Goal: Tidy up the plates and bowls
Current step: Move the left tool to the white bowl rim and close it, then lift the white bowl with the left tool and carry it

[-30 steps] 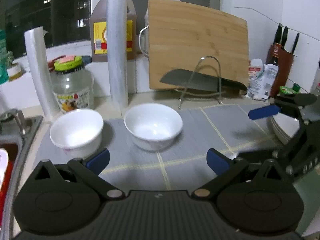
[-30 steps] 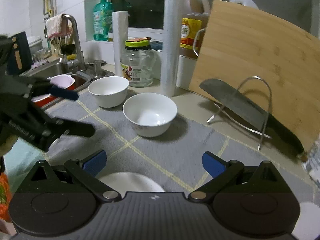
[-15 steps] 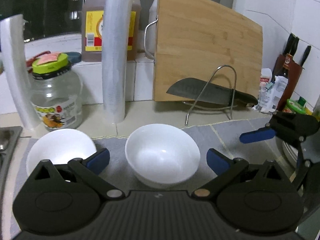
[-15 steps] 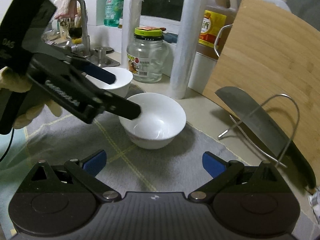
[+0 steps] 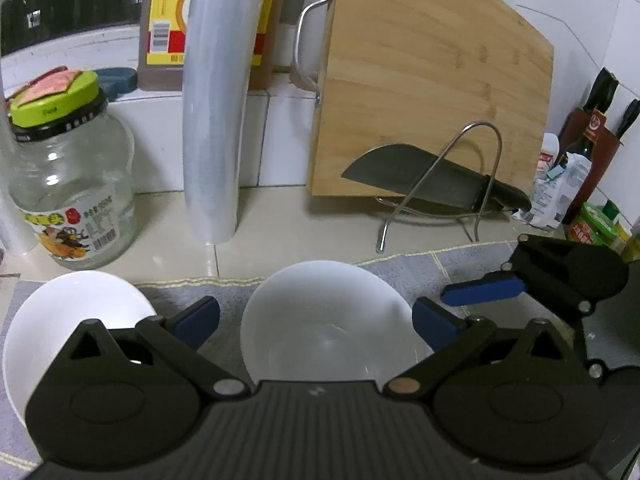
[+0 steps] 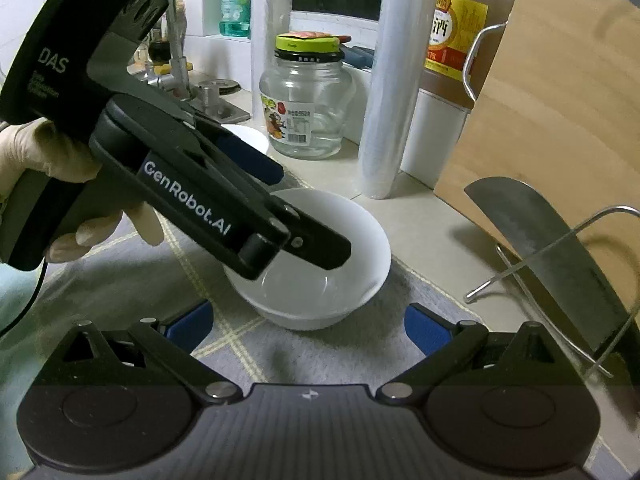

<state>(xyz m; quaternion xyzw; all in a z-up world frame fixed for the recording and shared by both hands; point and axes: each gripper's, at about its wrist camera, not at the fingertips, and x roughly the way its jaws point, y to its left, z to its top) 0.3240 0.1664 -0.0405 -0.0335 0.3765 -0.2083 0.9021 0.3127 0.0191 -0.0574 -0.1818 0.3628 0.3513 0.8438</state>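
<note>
Change since earlier frame: both grippers have come forward and lower toward the nearer bowl point(image 5: 332, 320), which now fills the space between the left gripper's fingers instead of sitting well ahead of them
Left gripper point(image 5: 316, 320): jaws wide but closing, the bowl between the blue pads; in the right wrist view one finger point(image 6: 316, 246) reaches over the rim into the bowl while the other stays outside, and I cannot tell whether either pad touches the rim yet
Right gripper point(image 6: 308, 320): spread wide, nothing between its fingers, hovering just short of the same bowl on the side toward the camera
Nearer bowl: upright on the grey mat point(image 6: 360, 344), in front of the plastic wrap roll point(image 5: 212, 128)
Second bowl point(image 5: 68, 320): upright on the mat just beside the first, near the glass jar point(image 5: 68, 184), partly hidden behind the left gripper
Plates: none visible in either current view
Meaning for the task: the left gripper looks set to pinch the rim of the nearer bowl, probably to lift it and nest it with its neighbour; no bowl has been stacked yet
Risk: a thin rim grip on smooth glazed ware could slip if the pads land unevenly
</note>
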